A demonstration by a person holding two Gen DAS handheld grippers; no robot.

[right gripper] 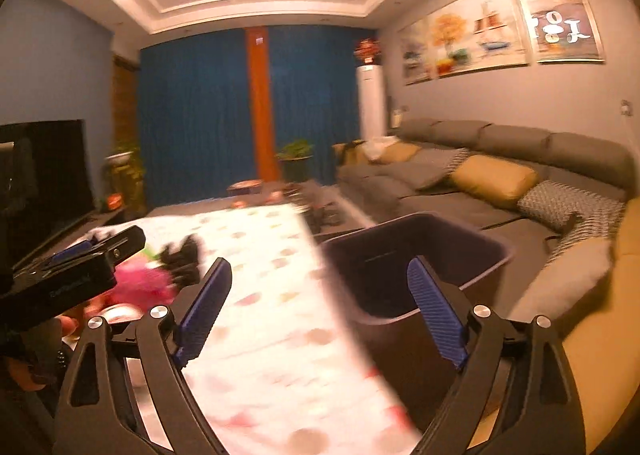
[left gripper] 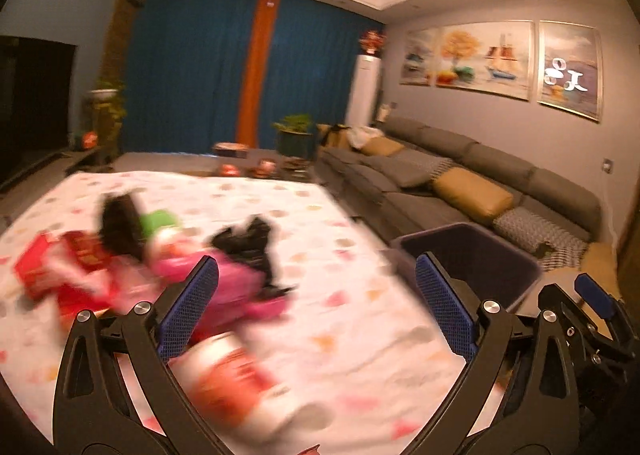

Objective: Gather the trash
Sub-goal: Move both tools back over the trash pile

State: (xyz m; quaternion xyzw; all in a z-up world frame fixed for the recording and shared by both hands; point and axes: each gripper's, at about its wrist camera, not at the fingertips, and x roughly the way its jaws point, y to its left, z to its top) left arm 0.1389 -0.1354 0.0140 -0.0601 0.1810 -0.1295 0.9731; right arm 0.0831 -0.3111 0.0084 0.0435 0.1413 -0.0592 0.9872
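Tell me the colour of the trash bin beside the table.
Dark purple-blue trash bin, seen best in the right wrist view.

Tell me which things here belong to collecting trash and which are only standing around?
For the job: red box, pink wrapper, black bag, red-and-white can, dark bin.

Just there: sofa, yellow cushion, paintings, potted plant, curtains.

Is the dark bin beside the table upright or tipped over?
Upright: the bin stands with its open rim facing up, beside the table. Contents cannot be told.
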